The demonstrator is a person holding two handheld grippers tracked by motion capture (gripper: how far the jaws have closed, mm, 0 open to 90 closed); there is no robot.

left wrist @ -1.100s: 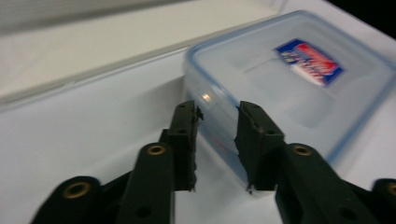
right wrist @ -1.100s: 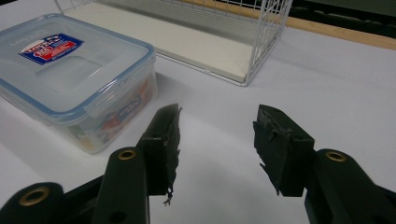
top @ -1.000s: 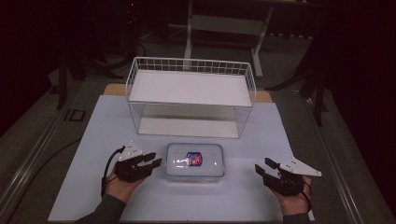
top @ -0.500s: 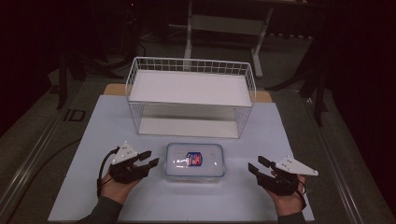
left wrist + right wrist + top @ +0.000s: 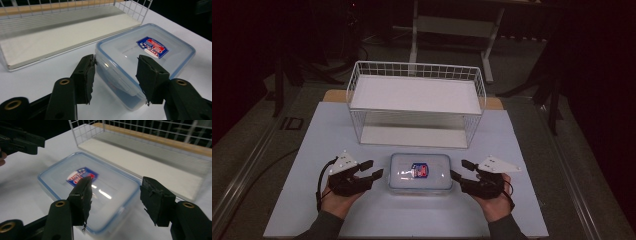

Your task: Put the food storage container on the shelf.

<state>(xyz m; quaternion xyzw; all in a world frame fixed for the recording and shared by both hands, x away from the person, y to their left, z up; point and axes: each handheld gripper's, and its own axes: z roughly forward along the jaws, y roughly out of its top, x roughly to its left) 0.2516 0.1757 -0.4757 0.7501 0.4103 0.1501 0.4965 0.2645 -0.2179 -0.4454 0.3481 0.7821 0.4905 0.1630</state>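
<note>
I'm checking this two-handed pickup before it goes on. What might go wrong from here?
The left gripper straddles only a corner of the plastic container, so it may twist or slip when squeezed. The right gripper, jaws just opening, sits over the smooth lid. The wire basket stands close behind; a lift may clip it.

The clear plastic box (image 5: 420, 173) lies flat on the white table, lid on and shut; its lid is see-through with a blue rim seal and rounded corners, and a red-and-blue label (image 5: 152, 47) sits near the lid's middle; its long side runs across in front of me, just before the wire basket; it stands level, upright, unlifted.
</note>
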